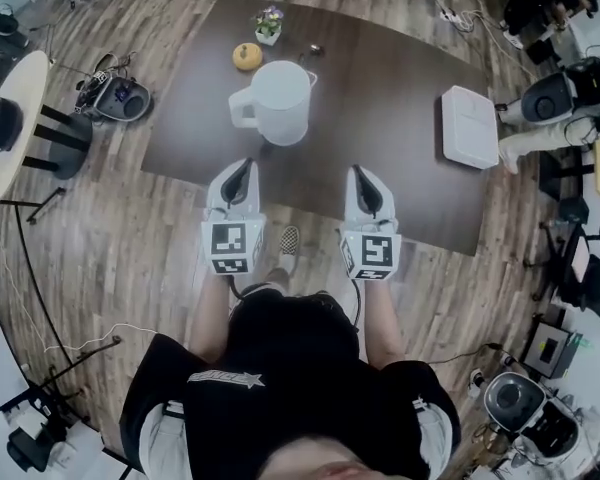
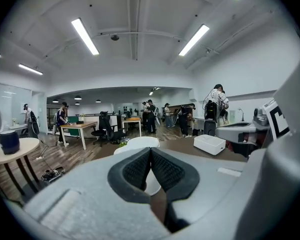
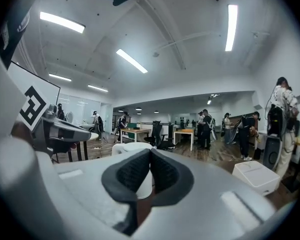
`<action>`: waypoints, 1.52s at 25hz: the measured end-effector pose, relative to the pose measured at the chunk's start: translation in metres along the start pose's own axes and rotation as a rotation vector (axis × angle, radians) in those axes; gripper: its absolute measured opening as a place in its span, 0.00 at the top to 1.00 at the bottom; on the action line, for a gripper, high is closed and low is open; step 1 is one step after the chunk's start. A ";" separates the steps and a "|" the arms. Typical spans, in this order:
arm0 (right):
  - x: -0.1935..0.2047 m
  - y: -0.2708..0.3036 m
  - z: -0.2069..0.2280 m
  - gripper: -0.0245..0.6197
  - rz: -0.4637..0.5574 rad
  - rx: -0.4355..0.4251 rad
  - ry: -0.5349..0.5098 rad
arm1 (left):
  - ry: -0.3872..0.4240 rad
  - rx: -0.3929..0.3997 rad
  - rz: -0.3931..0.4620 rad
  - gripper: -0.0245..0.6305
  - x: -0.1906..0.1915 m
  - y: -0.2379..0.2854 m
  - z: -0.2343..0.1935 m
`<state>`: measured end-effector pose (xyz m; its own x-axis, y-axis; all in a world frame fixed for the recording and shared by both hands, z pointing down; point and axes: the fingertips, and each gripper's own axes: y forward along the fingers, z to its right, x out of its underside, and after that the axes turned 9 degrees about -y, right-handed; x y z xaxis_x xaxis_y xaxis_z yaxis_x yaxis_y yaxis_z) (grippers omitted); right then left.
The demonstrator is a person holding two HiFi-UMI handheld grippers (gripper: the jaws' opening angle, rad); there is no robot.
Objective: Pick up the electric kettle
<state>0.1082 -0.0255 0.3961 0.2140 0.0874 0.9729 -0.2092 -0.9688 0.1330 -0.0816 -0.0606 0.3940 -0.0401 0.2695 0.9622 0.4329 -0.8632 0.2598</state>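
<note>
Kettle (image 1: 280, 101) on worktop (image 1: 380, 118); left hand-held gripper (image 1: 241, 171), right hand-held gripper (image 1: 361, 178): jaws together, empty.
Stiff, smooth plastic, probably slippery; fill unknown. Take it by the side handle (image 1: 242, 109).

No word, number or brand could be read in any view. The left marker cube (image 1: 230, 247) and the right marker cube (image 1: 373, 252) bore only square black-and-white block patterns, not letters or digits. Across the person's black shirt (image 1: 290, 353) ran a small white print (image 1: 220, 377) ending in a star, but its lettering was too blurred and too small to make out.
</note>
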 end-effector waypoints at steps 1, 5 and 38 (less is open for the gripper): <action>0.003 0.010 0.000 0.95 -0.009 -0.006 0.003 | -0.003 -0.004 -0.011 0.95 0.002 0.008 -0.005; 0.018 0.046 0.001 0.95 -0.039 -0.030 0.015 | -0.003 -0.024 -0.053 0.95 0.013 0.038 -0.021; 0.121 0.160 0.005 0.95 -0.257 -0.069 0.113 | -0.088 -0.243 -0.185 0.56 0.097 0.162 -0.131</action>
<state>0.1056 -0.1712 0.5338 0.1615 0.3571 0.9200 -0.2273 -0.8937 0.3868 -0.1335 -0.2305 0.5398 -0.0152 0.4579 0.8889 0.1969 -0.8702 0.4517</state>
